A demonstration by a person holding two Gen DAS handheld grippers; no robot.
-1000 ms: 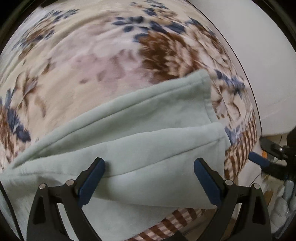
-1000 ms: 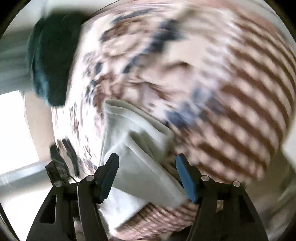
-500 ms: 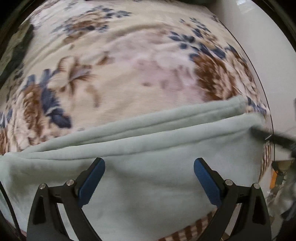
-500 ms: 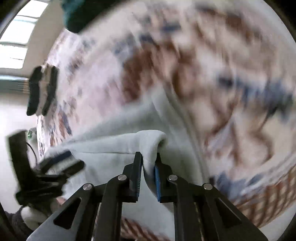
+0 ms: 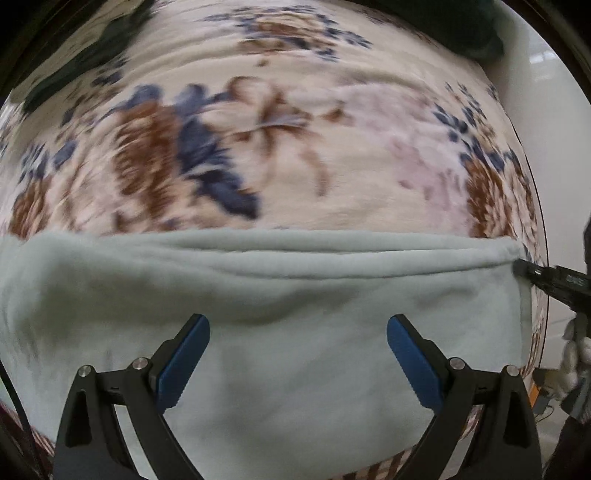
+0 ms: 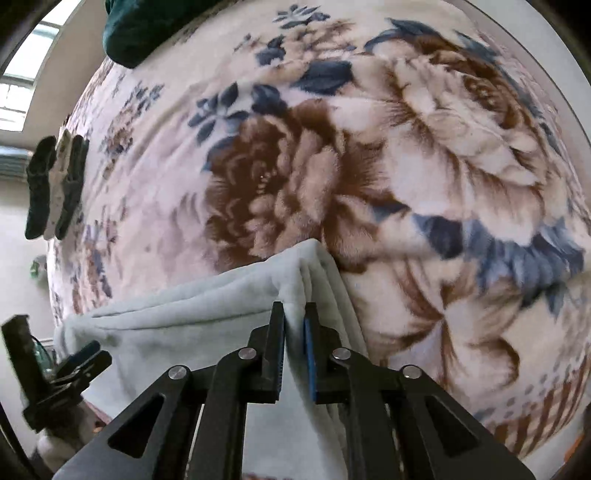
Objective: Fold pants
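Note:
Pale green fleece pants lie folded lengthwise on a floral blanket. My left gripper hovers over the middle of the pants with its blue pads wide open, and nothing is pinched. In the right wrist view, my right gripper is shut on the layered corner of the pants, and the cloth rises into a small peak between the jaws. From the left wrist view the right gripper shows at the pants' right end. The left gripper appears at the lower left of the right wrist view.
A dark green garment lies at the blanket's far edge. A small stack of folded dark and light clothes sits near the left edge of the bed. The blanket's checked border marks the near edge, with a pale wall beyond.
The right gripper closed on the pants' corner and turned. The left gripper slid along the pants away from that end, staying open.

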